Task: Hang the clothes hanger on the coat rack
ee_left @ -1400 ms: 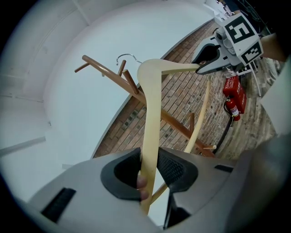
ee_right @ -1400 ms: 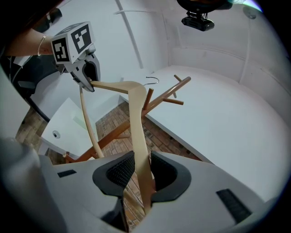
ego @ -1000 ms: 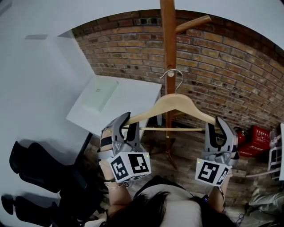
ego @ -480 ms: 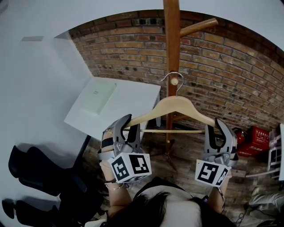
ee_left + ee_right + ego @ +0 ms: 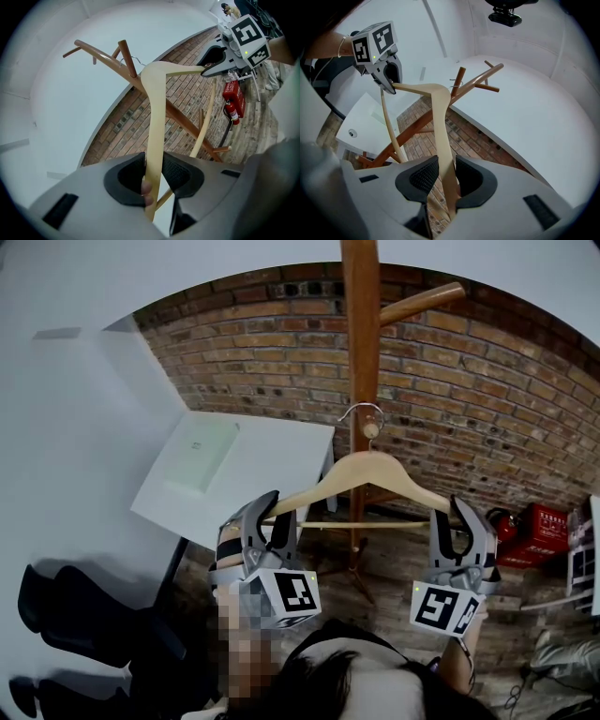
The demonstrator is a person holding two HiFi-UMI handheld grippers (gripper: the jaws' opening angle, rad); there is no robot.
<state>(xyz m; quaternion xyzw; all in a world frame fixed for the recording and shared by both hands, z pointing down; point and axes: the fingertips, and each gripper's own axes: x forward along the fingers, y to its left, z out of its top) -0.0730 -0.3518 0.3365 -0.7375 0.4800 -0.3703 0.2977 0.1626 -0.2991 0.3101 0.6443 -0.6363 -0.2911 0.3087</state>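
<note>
A pale wooden clothes hanger (image 5: 370, 470) is held level in front of the brown wooden coat rack (image 5: 359, 352). Its metal hook (image 5: 361, 412) loops round the tip of a short peg (image 5: 372, 430); whether it rests on the peg I cannot tell. My left gripper (image 5: 269, 521) is shut on the hanger's left end, and my right gripper (image 5: 457, 524) is shut on its right end. In the left gripper view the hanger arm (image 5: 157, 117) runs from my left gripper (image 5: 153, 176) up towards the rack (image 5: 108, 56). In the right gripper view the other arm (image 5: 440, 122) passes through my right gripper (image 5: 446, 180).
A longer peg (image 5: 422, 304) juts out higher up the pole. Behind the rack is a brick wall (image 5: 487, 390). A white table (image 5: 262, 460) with a pale flat box (image 5: 199, 456) stands at the left, a black chair (image 5: 84, 615) below it, and a red case (image 5: 539, 531) at the right.
Both grippers and the hanger have moved forward and slightly down. The hook, which was in front of the pole, now sits round the peg's tip. Both grips are unchanged.
</note>
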